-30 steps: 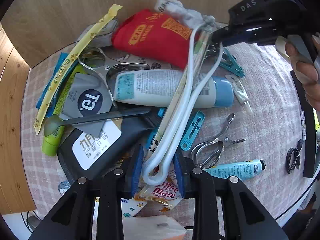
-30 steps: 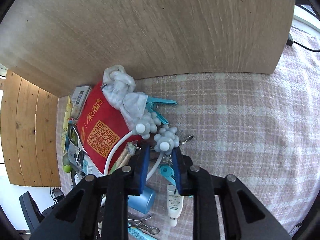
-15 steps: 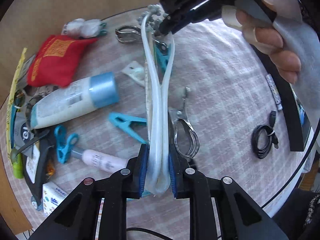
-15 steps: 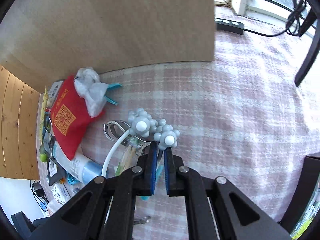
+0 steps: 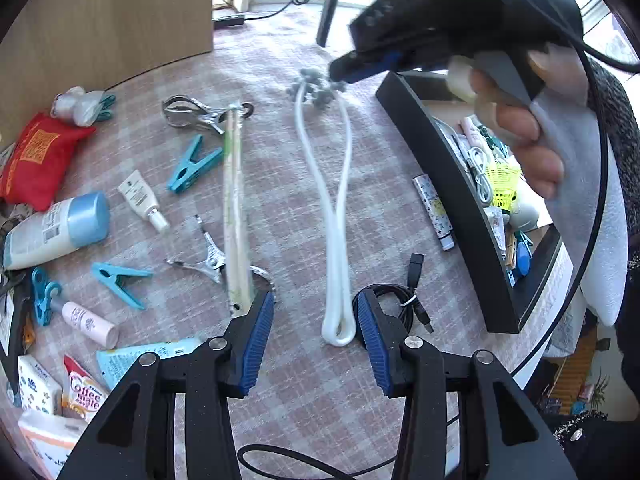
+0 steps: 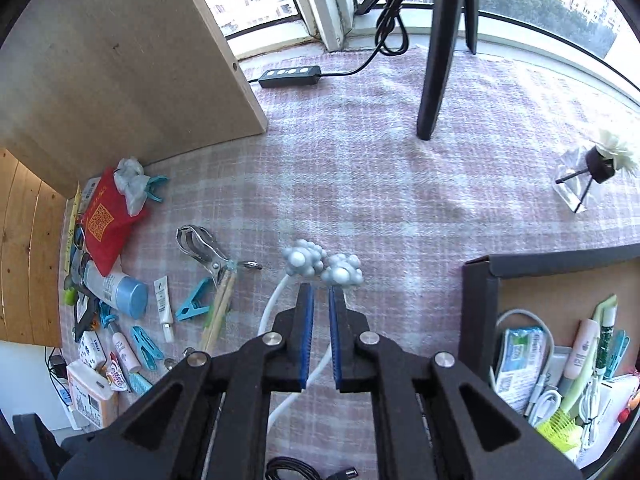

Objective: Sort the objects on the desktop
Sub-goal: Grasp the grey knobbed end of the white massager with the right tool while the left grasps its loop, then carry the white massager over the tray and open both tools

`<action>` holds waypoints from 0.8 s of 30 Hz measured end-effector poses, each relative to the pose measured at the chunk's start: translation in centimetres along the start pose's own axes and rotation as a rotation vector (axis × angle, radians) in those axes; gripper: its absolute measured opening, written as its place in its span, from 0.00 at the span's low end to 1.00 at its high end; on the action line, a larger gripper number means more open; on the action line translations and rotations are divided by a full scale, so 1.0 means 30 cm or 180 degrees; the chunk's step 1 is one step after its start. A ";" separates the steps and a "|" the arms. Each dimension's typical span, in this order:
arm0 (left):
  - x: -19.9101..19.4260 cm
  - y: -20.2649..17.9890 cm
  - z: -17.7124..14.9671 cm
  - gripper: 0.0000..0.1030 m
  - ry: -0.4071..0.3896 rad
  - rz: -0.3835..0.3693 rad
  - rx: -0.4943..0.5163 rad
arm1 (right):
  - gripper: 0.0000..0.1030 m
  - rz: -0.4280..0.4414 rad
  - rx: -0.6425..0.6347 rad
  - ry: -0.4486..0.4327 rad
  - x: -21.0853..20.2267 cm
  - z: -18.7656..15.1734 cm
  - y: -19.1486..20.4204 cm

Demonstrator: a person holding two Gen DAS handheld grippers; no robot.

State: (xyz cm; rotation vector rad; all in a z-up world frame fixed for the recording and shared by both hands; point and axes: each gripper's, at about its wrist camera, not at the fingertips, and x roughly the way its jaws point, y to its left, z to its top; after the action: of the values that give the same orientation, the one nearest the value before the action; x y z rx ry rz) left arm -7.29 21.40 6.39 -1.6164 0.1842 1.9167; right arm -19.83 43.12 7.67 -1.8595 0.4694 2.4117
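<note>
Now my left gripper [image 5: 315, 336] is spread wide, the folded end of the white massager [image 5: 338, 216] lying loose between its blue pads on the checked cloth [image 5: 280, 208]. My right gripper [image 6: 320, 332] has a narrow gap at its tips, just behind the knobbly grey heads [image 6: 322, 266]; whether it pinches anything I cannot tell. A black tray [image 5: 452, 184] sits nearby.

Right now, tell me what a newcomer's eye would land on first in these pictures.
The long white looped cord stretches down the middle of the checked cloth, its grey knobbly ends just beyond the right gripper, while the left gripper stands open around the loop. Left of it lies a scatter of clips and tubes with a red pouch; a black tray sits right.
</note>
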 end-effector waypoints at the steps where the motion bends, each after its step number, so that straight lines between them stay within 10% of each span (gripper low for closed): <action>1: -0.015 0.039 -0.010 0.40 -0.0029 0.0035 -0.0069 | 0.08 0.0031 -0.0028 -0.0017 -0.006 -0.002 -0.013; 18: -0.044 0.223 -0.064 0.32 -0.0148 0.0329 -0.0548 | 0.10 0.0521 -0.0133 0.0233 0.054 -0.122 0.156; 24: 0.030 0.149 0.048 0.32 -0.0126 0.0313 -0.0358 | 0.33 0.0468 0.0126 0.0215 0.048 -0.192 0.047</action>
State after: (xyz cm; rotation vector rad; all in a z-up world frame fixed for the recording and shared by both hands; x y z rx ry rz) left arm -10.94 18.85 4.66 -1.6685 0.1442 2.0650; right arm -15.16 40.00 5.29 -1.9602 0.6765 2.4146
